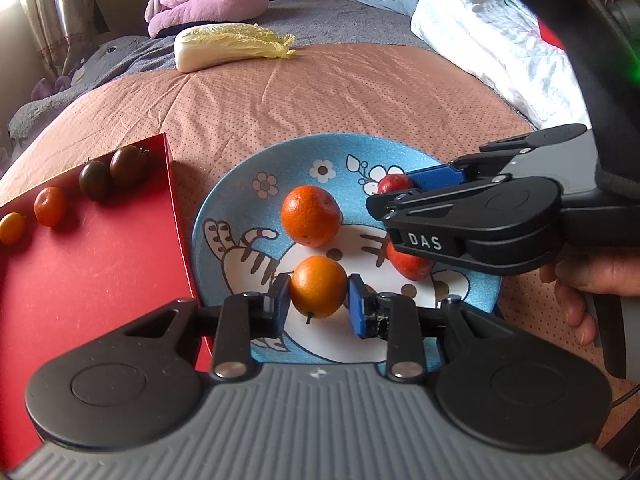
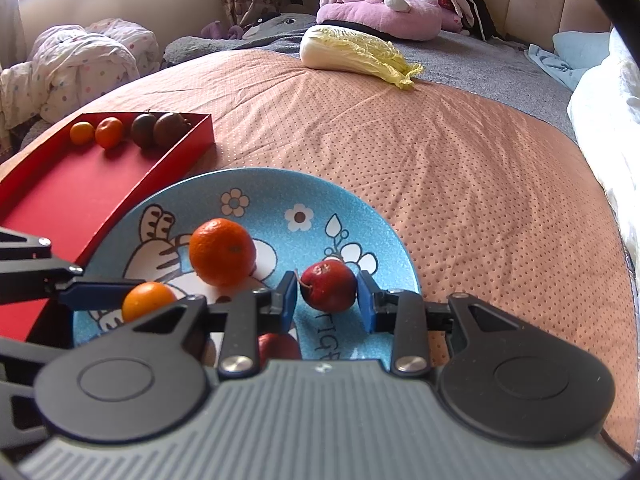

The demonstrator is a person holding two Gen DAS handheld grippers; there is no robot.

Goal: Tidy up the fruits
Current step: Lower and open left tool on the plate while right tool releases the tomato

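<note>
A blue cat-print plate (image 1: 224,200) (image 2: 360,208) lies on the peach bedspread. My left gripper (image 1: 319,300) (image 2: 120,300) is shut on a small orange (image 1: 318,286) (image 2: 148,306) at the plate's near side. My right gripper (image 2: 328,300) (image 1: 396,192) is shut on a small red fruit (image 2: 328,290) (image 1: 394,183) near the plate's right rim. Also on the plate are a larger tangerine (image 1: 311,216) (image 2: 222,256) and a second red fruit (image 1: 408,262) (image 2: 278,346), partly hidden under my right gripper.
A red tray (image 1: 100,272) (image 2: 80,176) touches the plate's left side; along its far edge sit two small orange fruits (image 2: 96,133) and two dark ones (image 2: 158,130). A napa cabbage (image 1: 228,46) (image 2: 352,52) lies farther back. A white duvet (image 1: 500,40) lies at the right.
</note>
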